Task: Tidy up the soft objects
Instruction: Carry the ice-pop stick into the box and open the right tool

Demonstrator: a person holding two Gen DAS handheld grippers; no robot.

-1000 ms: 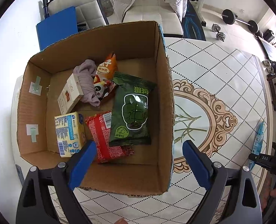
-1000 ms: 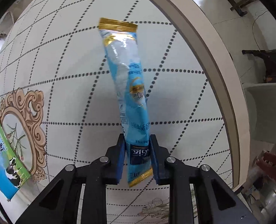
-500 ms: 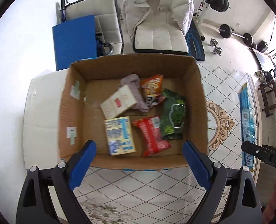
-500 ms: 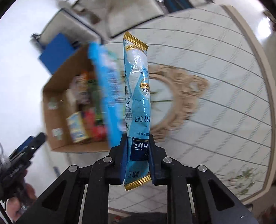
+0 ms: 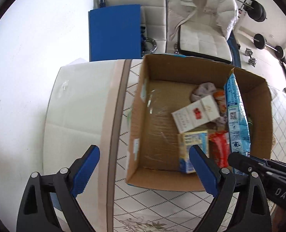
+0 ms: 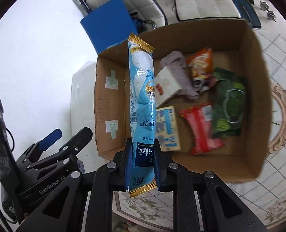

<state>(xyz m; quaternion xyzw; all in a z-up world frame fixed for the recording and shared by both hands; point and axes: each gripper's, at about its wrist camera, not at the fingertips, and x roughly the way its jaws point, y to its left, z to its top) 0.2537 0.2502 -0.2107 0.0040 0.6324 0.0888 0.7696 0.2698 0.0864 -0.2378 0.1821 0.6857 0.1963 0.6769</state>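
Both fisheye views are brightly and evenly lit by soft daylight, which washes the floor left of the open brown cardboard box (image 5: 191, 65) almost to plain white. Straight lines bow strongly toward the dark circular rim of each picture. Inside the box in the right wrist view, the green crinkled plastic packet (image 6: 229, 106) is smeared by motion blur, and shadows there are faint.

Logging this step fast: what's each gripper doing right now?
Left gripper: open, holding nothing.
Right gripper: closed on the blue sachet, above the cardboard box.
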